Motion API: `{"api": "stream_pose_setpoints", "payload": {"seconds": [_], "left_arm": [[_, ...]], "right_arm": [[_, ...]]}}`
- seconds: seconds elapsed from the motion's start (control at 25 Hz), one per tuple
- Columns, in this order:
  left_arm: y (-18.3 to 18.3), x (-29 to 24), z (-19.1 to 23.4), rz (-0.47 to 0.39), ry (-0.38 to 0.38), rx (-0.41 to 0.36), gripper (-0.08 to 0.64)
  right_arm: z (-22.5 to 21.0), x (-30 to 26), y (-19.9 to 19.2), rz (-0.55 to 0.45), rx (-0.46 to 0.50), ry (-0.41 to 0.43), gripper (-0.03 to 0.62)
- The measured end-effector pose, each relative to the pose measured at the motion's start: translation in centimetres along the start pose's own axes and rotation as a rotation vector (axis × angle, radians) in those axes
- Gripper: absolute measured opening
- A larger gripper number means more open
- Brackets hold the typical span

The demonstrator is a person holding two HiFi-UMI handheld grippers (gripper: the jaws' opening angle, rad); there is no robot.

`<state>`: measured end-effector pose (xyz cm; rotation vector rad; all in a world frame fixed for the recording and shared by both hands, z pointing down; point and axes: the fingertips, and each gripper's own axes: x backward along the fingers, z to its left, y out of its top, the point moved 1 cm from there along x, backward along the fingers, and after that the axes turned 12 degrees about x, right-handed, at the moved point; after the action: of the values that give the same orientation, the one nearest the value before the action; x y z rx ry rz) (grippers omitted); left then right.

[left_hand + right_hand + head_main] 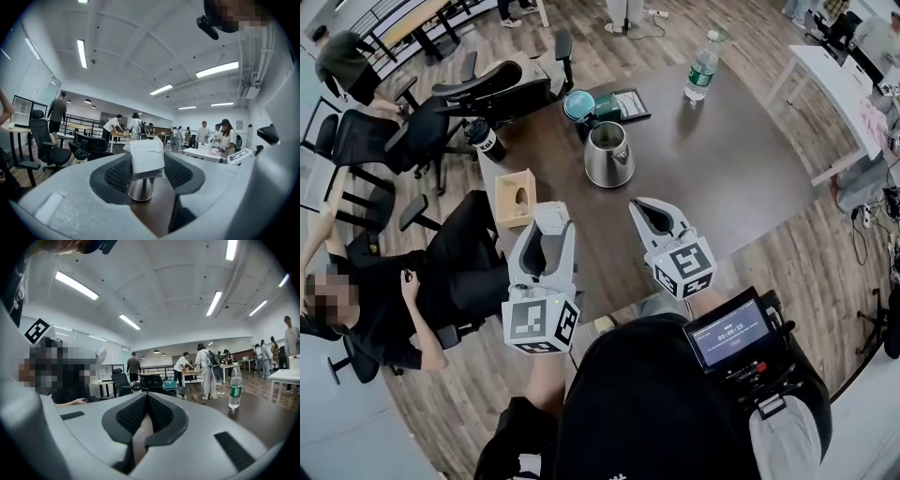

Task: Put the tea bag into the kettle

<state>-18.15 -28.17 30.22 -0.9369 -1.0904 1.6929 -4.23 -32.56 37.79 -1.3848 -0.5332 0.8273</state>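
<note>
The left gripper is pinching a flat white paper tea bag between its two jaws and holds it up in the air, over the near side of the dark brown table. The shiny silver metal kettle stands on the table in front of the tea bag and does not touch it. The right gripper is beside the left one, its jaws pressed together with nothing in them.

On my tabletop: round steel kettle at centre, square wooden box to its left, plastic water bottle behind-right.
</note>
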Motion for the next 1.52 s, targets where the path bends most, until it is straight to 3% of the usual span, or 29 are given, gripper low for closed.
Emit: {"api": "stream_pose_setpoints", "payload": {"seconds": [0.32,0.68,1.12,1.52], "left_arm": [[0.8,-8.5,-2.8,0.004,0.003,-0.033,0.225],[1.3,-13.7,-2.5,0.001,0.03,-0.075,0.225],[-3.0,-22.8,-0.9,0.125,0.089,-0.093,0.225],[-9.3,-28.7,2.6,0.313,0.147,-0.083,0.225]], "right_arm": [[-8.0,-3.0,-0.8,-0.027,-0.023,0.02,0.006],[-11.0,-4.4,-1.7,-0.032,-0.038,0.042,0.006],[-15.2,-7.5,-5.8,0.011,-0.119,0.093,0.006],[-16.6,-9.0,-9.8,0.096,-0.198,0.098,0.006]]}}
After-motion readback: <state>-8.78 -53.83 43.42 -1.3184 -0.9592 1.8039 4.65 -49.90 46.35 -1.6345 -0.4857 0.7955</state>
